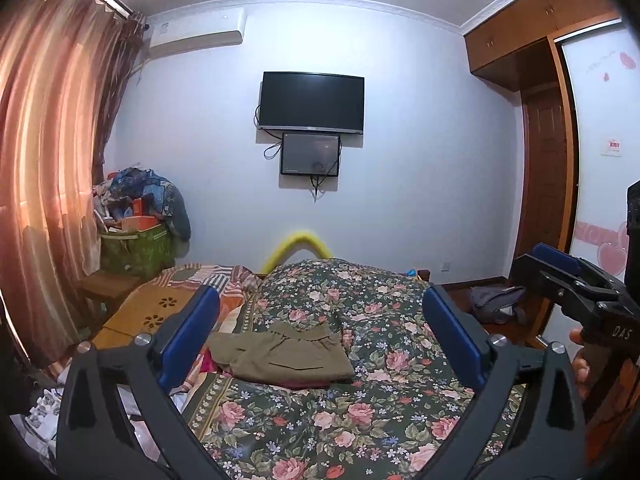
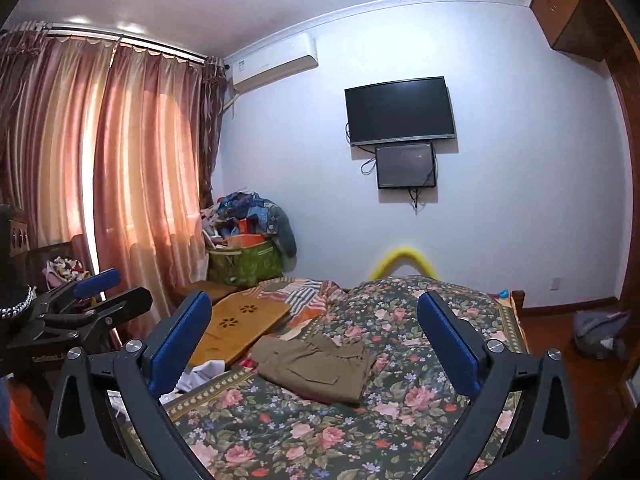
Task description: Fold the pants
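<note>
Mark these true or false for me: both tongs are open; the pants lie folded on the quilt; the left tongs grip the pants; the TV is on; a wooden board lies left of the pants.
1. Both tongs are open. True: left tongs and right tongs are spread, holding nothing.
2. The pants lie folded on the quilt. True.
3. The left tongs grip the pants. False: they are clear of them.
4. The TV is on. False: its screen is dark.
5. A wooden board lies left of the pants. True.
</note>
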Demonstrator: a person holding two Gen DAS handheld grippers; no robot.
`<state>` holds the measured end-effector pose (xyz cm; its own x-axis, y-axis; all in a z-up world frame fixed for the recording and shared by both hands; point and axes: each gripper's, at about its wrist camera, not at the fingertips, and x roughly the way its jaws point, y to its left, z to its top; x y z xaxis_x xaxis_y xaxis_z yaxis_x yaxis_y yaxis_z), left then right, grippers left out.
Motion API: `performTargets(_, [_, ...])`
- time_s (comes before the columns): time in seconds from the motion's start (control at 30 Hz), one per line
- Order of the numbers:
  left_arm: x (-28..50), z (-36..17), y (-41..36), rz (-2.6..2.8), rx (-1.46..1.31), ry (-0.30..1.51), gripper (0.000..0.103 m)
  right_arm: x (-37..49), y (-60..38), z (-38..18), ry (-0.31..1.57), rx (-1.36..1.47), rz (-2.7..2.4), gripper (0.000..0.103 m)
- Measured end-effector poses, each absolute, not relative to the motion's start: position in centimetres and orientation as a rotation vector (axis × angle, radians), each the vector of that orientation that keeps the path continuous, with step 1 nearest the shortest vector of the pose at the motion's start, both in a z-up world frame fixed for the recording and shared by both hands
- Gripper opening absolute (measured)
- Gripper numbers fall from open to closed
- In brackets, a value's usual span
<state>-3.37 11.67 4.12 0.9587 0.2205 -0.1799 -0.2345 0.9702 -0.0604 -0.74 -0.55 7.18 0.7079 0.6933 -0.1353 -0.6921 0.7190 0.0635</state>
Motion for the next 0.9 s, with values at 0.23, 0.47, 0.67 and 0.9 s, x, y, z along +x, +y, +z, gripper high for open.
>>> performTargets(0.23, [-3.30,3.98,11.01,0.242,-0.067,0.172,0.103,-0.96,-0.64,7.07,0.159,0.002,0.775,0.102])
performTargets(0.47, [-3.17,3.82,10.93,0.237,-0.066,0.179,0.103,-0.97,-0.68,7.01,0.164,0.000,0.772,0.102])
performTargets(0.67, [-3.23,3.73,10.86,0.239,-0.057,0.176,0.103,-0.94,-0.73,7.03,0.176,0.006,0.770,0.102])
performTargets(0.9, [-3.35,3.62,10.92,0.237,-0.047,0.177,0.103,-1.01,-0.67,6.99,0.174,0.005,0.773,0.102])
